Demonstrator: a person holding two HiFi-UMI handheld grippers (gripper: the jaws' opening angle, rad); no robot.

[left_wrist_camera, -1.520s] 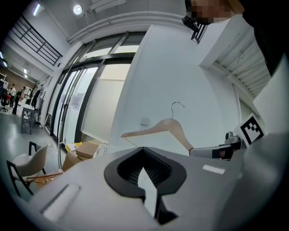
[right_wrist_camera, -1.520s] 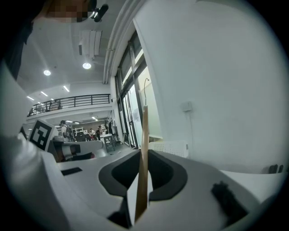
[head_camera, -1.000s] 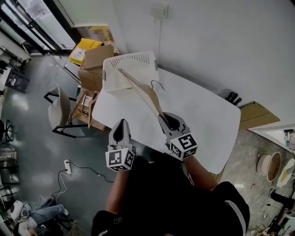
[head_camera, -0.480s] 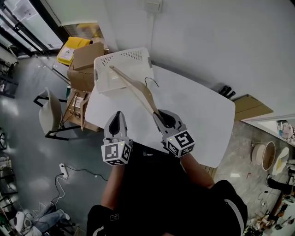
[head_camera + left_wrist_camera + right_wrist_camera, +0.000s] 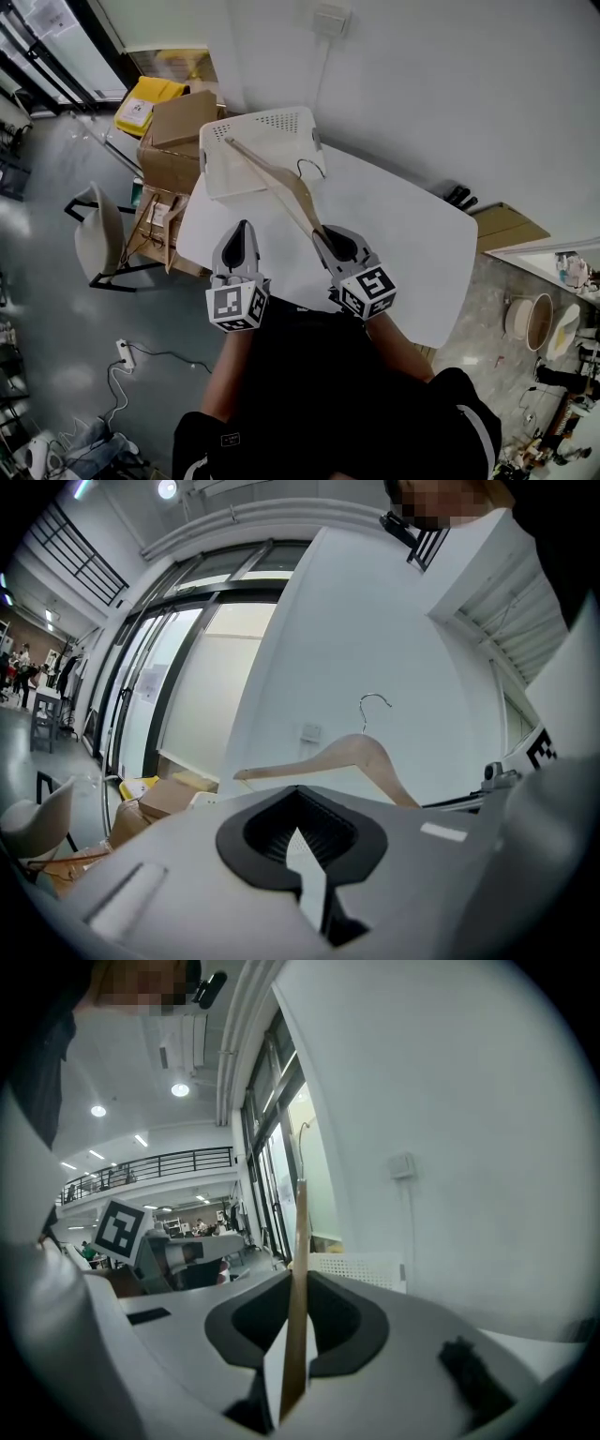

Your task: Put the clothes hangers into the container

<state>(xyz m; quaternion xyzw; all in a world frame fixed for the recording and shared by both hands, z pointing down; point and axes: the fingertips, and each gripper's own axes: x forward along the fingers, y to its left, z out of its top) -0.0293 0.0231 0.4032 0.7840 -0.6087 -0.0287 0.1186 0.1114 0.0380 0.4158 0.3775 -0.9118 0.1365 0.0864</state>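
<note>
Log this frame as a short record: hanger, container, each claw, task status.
hanger: wooden, wire hook, one arm gripped, far arm reaching over the container
container: white, perforated, at the far left end of the table
right claw: shut on the hanger
left claw: shut, empty, at the table's near edge
status: hanger not yet released

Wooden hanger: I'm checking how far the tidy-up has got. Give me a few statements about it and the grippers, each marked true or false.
1. The right gripper is clamped on one end of the wooden hanger. True.
2. The hanger lies inside the white container. False: it is held up in the right gripper.
3. The left gripper holds a second hanger. False: nothing is between its jaws.
4. The container has perforated walls. True.
</note>
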